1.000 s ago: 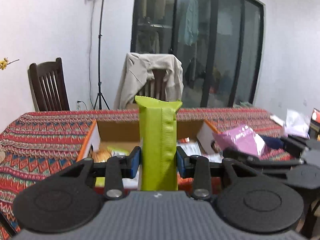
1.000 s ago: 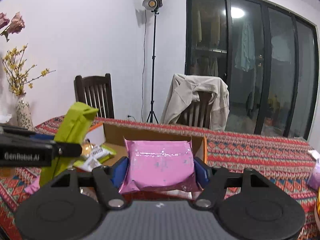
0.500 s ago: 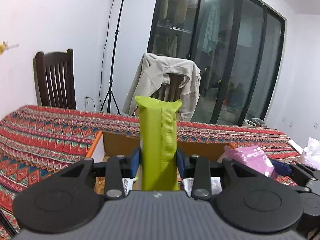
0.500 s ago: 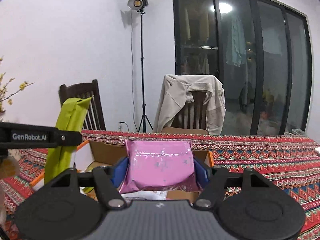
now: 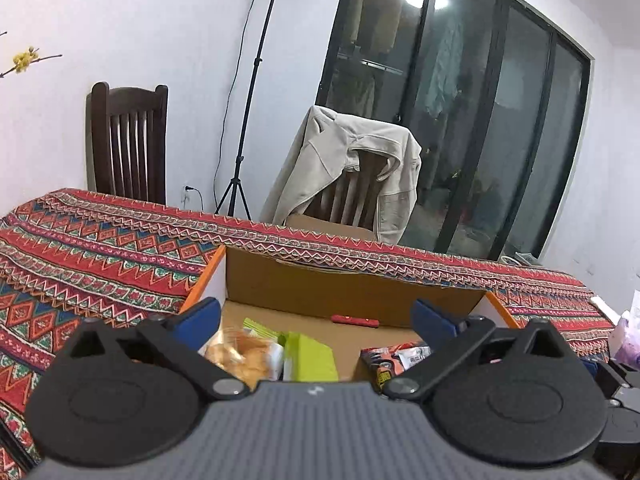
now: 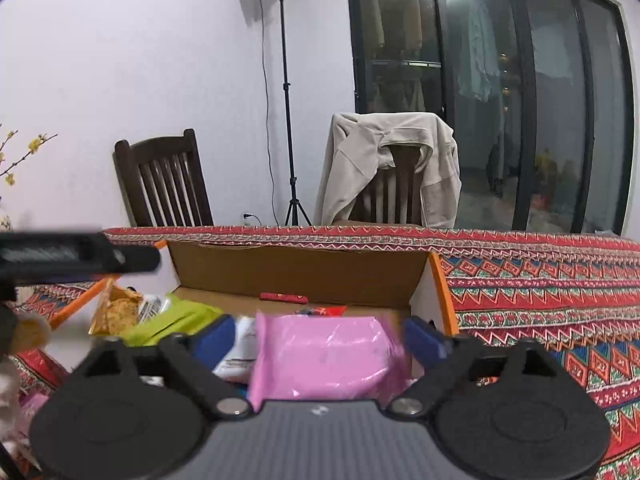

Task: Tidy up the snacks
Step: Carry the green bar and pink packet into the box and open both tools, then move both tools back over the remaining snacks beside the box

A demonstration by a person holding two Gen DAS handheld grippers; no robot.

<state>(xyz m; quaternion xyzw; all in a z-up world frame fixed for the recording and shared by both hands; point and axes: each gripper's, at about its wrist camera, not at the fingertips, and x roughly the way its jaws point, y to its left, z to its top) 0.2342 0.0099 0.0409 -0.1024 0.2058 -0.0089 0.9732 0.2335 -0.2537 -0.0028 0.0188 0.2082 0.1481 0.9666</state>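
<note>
Your left gripper (image 5: 316,318) hangs over the cardboard box (image 5: 352,288) with its fingers (image 5: 200,316) spread wide and nothing between them. The green snack packet (image 5: 310,356) lies in the box below and between the fingers, clear of both pads, just beside a golden-brown bag (image 5: 240,350) at the box's left wall. A red-and-black packet (image 5: 400,360) lies toward the right wall, under your right-hand finger, and a slim red bar (image 5: 355,321) rests against the far wall. The box floor between the green packet and the red-and-black one is bare cardboard.

Your right gripper (image 6: 318,338) is also wide open. The pink packet (image 6: 324,356) sits between its fingers (image 6: 424,340); whether either pad touches it, you cannot tell. It lies over the near right part of the box, close to the orange-edged right wall (image 6: 440,284). To its left are a white wrapper (image 6: 236,350) and the green packet. The counter (image 6: 540,280), under a patterned cloth, stretches open to the right of the box as far as its right edge.
</note>
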